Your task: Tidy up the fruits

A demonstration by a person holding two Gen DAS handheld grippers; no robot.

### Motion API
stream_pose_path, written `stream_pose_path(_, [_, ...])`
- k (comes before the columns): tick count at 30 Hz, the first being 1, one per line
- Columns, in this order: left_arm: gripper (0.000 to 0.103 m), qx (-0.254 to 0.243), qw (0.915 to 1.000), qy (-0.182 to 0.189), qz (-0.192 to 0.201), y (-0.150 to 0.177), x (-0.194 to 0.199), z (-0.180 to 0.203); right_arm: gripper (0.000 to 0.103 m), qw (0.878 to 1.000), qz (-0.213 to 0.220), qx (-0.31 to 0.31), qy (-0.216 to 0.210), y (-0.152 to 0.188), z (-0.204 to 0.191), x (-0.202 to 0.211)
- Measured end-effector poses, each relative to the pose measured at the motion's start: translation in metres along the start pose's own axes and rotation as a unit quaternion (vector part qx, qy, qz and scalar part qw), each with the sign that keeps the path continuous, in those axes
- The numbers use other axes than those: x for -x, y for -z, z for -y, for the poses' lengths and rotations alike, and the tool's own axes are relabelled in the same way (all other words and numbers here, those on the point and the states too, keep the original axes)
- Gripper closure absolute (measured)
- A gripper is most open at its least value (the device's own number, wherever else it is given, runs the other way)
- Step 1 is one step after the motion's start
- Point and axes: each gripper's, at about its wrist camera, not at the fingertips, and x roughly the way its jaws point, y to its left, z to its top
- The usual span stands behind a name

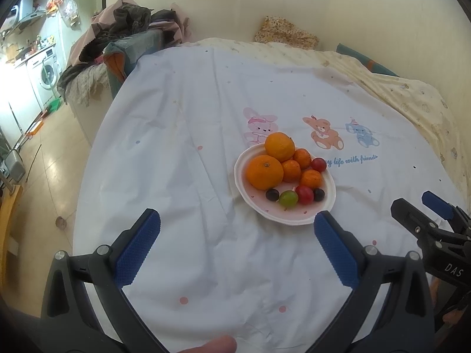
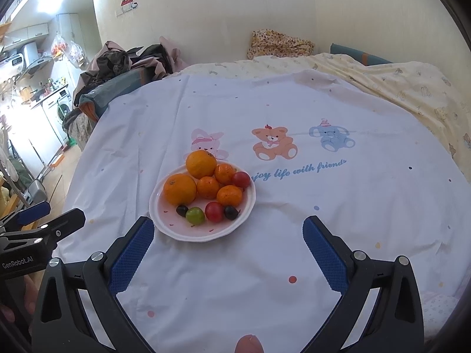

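A white plate [image 1: 297, 220] [image 2: 176, 232] sits on the white printed sheet and holds fruit. Two big oranges [image 1: 264, 172] [image 2: 180, 189] lie at its left and back, with three small mandarins [image 1: 311, 178] [image 2: 229, 196] beside them. Red, green and dark grapes [image 1: 288, 199] [image 2: 195, 215] line the plate's near side. My left gripper [image 1: 237, 220] is open, hovering just short of the plate with nothing between its fingers. My right gripper [image 2: 228, 229] is open too, its left finger close to the plate's near rim. Each gripper shows at the edge of the other's view.
The white sheet [image 1: 182, 153] with cartoon animals covers a bed. A yellow quilt [image 2: 412, 88] lies at the right and back. A pile of clothes [image 1: 129, 26] sits at the back left. The floor and a washing machine [image 1: 44, 73] are off the left edge.
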Motion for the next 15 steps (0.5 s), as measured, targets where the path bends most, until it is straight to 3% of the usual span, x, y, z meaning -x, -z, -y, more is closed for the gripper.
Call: stream_pose_path(15, [0.000, 0.002, 1.0000, 0.000, -0.001, 0.0018, -0.0002, 0.0002, 0.000, 1.000, 0.000, 0.006, -0.001, 0.0019, -0.0015, -0.0006])
